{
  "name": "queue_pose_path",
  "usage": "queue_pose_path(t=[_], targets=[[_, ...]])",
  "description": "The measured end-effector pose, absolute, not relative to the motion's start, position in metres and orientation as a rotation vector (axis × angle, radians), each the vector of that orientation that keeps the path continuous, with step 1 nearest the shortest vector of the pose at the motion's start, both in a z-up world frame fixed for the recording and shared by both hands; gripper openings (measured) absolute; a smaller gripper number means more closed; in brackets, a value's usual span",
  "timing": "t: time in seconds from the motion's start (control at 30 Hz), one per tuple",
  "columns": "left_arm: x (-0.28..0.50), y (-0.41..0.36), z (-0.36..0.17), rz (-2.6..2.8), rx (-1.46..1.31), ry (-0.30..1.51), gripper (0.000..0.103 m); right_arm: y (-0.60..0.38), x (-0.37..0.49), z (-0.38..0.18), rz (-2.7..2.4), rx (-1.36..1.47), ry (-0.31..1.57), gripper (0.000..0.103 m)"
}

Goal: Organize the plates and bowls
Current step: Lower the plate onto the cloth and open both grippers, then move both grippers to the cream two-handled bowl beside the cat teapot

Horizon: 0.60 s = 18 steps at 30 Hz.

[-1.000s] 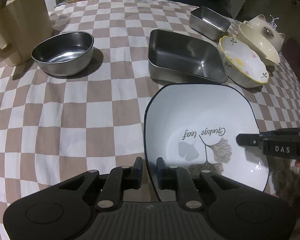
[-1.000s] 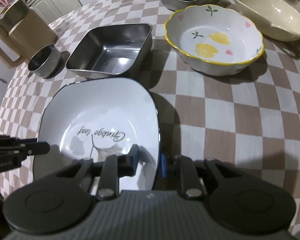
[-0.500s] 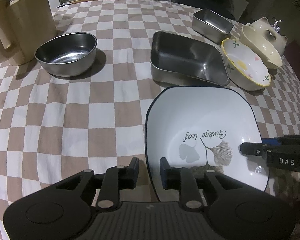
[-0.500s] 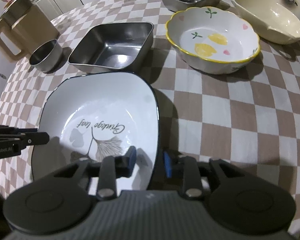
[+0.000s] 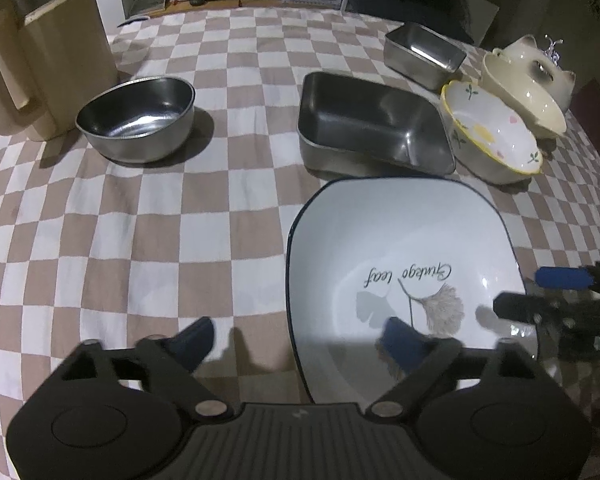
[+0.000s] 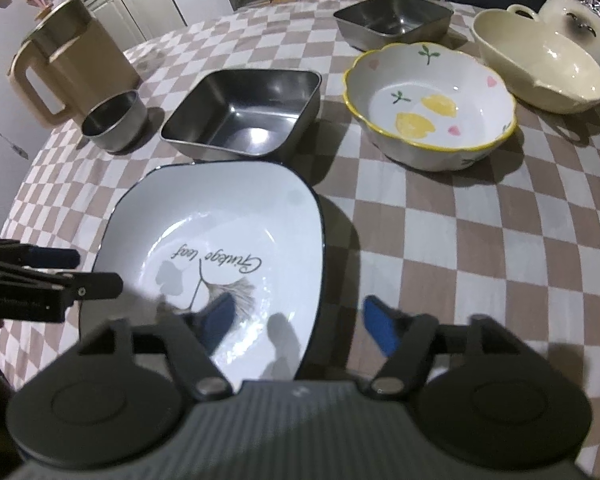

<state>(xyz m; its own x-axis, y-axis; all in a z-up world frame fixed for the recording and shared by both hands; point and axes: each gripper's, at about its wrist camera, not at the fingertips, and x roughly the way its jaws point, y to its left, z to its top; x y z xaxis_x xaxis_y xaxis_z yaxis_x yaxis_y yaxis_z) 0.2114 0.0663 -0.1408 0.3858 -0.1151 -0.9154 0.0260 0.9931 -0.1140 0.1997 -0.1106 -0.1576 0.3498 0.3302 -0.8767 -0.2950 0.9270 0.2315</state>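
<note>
My left gripper [image 5: 296,342] and right gripper [image 6: 298,320] have just been opening, each straddling an edge of the white plate [image 5: 400,240], which lies released on the tablecloth [image 5: 140,240] near the steel tray [image 5: 372,124].

left wrist: close, steeply down | right wrist: same (opposite rims) | shared: white plate [image 5: 400,240]

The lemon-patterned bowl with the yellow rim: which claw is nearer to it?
The right claw. It straddles the white plate's edge on the lemon bowl's side, jaws open. The left claw straddles the plate's opposite edge, farther away.
</note>
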Motion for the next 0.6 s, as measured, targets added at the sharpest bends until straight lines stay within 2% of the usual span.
queue_pose_path(t=[0.1,0.37,0.6], targets=[[0.214,0.065,-0.139,-0.081,-0.091,1.162,0.102,-0.117,0.197,-0.155,0.414,0.045,1.120,0.103],[0.224,0.048,-0.128,-0.075,-0.038,1.098,0.103,-0.140,0.195,-0.141,0.361,0.071,1.033,0.103],[0.243,0.024,-0.105,-0.119,-0.022,0.965,0.103,-0.183,0.205,-0.124,0.251,0.224,0.952,0.103]])
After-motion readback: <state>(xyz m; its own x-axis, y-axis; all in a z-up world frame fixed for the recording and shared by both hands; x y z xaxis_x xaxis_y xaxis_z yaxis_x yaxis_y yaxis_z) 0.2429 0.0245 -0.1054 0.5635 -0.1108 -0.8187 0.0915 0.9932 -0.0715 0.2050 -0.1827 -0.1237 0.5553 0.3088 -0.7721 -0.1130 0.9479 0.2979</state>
